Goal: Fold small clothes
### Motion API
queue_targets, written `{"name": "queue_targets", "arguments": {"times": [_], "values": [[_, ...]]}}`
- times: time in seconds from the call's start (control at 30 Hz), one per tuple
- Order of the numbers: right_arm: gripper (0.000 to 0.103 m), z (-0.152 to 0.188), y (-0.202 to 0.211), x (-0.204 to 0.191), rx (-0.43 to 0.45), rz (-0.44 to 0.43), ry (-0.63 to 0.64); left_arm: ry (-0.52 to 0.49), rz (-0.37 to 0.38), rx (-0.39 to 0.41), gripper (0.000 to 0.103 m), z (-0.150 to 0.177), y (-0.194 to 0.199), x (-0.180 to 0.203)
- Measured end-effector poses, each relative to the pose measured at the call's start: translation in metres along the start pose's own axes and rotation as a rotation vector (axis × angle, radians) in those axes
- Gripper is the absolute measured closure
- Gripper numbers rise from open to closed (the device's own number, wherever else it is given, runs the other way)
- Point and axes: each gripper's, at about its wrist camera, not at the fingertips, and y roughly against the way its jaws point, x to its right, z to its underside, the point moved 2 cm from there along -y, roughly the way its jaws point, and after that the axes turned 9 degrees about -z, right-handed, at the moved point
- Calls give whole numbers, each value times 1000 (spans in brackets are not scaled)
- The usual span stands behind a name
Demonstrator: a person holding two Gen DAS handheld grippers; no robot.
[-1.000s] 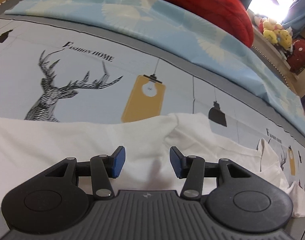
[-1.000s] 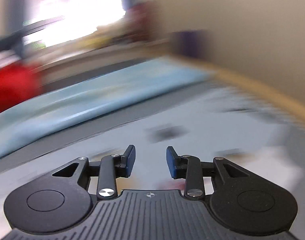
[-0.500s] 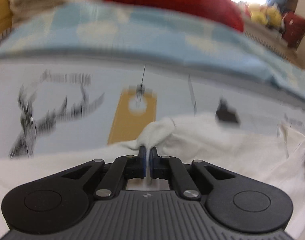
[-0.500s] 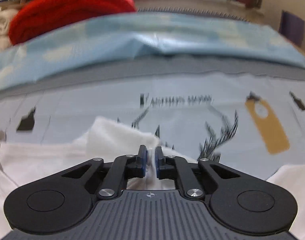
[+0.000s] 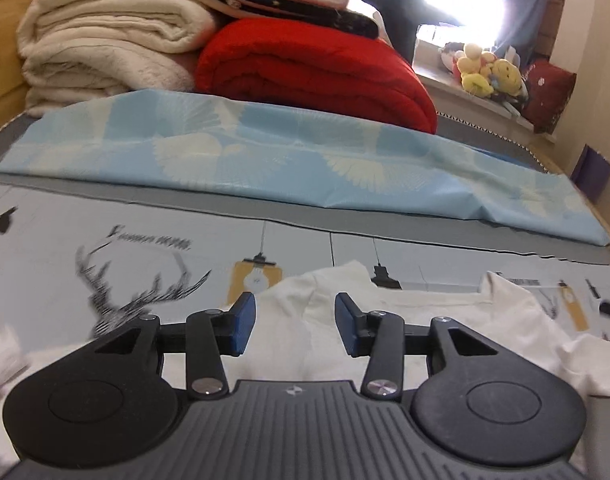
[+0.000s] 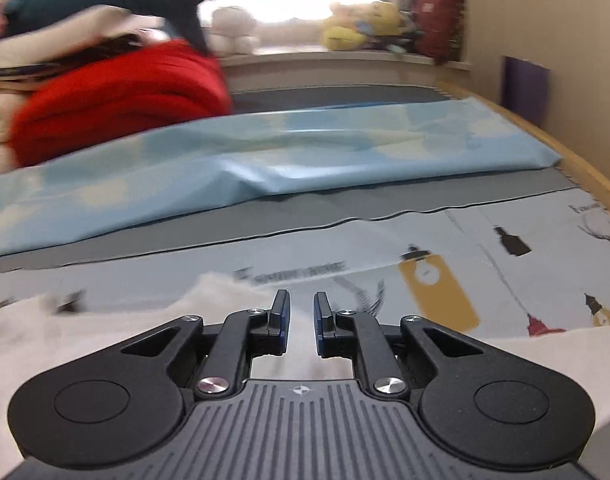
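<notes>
A white garment (image 5: 425, 320) lies spread on the bed's printed sheet (image 5: 105, 248), its near fold raised in a soft ridge. My left gripper (image 5: 295, 326) hovers over that ridge; its jaws are opening, wide apart, and the cloth lies below them, not pinched. In the right wrist view the same white garment (image 6: 105, 332) fills the lower left. My right gripper (image 6: 301, 322) hangs above it with a narrow gap between its blue pads; its jaws are opening and nothing is pressed between them.
A folded light blue cloth (image 5: 305, 160) lies across the bed behind the garment. Behind it sit a red blanket (image 5: 313, 68) and stacked cream blankets (image 5: 97, 40). Plush toys (image 5: 485, 68) line the window sill. The wooden bed edge (image 6: 585, 168) runs along the right.
Half a second ago both grippers were shut on pinches of the white garment. Now both have let go, their jaws have parted, and both have risen away from the cloth.
</notes>
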Motion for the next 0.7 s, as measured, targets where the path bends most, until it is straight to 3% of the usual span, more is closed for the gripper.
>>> {"name": "queue_targets", "arguments": {"times": [0.2,0.33,0.4,0.43,0.47,0.5,0.53,0.6,0.7], "values": [[90,40,115,-68,-52,-207,196,-58,44,16,57,34,109,-17],[90,88,180,-106,-57,-305,278,-118,53,64,81,96,164,-30],[90,119,199,-115,-57,-326,290,-76,51,62,91,136,169,-43],[90,137,204,-116,-68,-326,273,-69,51,21,93,161,165,-49],[90,155,203,-118,-101,-318,257,-115,-21,-124,98,177,154,-48],[91,166,197,-123,-167,-284,271,-123,-72,-147,101,184,154,-51],[91,172,195,-131,-195,-261,286,-126,-64,-127,100,187,159,-53],[90,174,202,-147,-150,-323,308,-135,-37,-118,99,192,164,-58],[90,188,200,-175,-155,-347,443,-111,-75,-184,99,200,156,-72]]}}
